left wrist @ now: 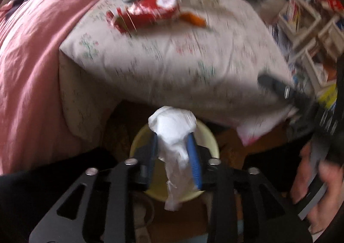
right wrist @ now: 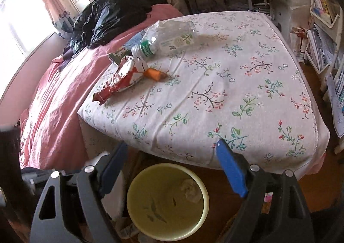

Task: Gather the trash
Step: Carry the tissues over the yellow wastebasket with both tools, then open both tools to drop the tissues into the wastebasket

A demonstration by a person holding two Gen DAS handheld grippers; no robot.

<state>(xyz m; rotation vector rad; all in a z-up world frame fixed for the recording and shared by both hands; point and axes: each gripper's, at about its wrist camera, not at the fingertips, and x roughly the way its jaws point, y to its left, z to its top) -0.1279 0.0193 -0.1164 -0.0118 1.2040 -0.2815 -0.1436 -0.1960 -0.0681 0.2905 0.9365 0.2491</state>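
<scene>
Fingers of the left gripper (left wrist: 174,146), seen from the left wrist, flank a crumpled white tissue (left wrist: 173,135) above the yellow bin (left wrist: 137,137), parted enough that grip is uncertain; placement suggests a drop.

Right wrist view: right gripper (right wrist: 172,163) spread wide, empty, over the bin; bottle (right wrist: 167,38), red wrapper (right wrist: 122,79) and orange scrap (right wrist: 154,74) remain on the bed (right wrist: 236,92).

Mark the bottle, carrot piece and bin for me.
bottle (right wrist: 169,37), right wrist view, clear body.
carrot piece (right wrist: 154,74), right wrist view, orange middle.
bin (right wrist: 206,197), right wrist view, right rim.
</scene>
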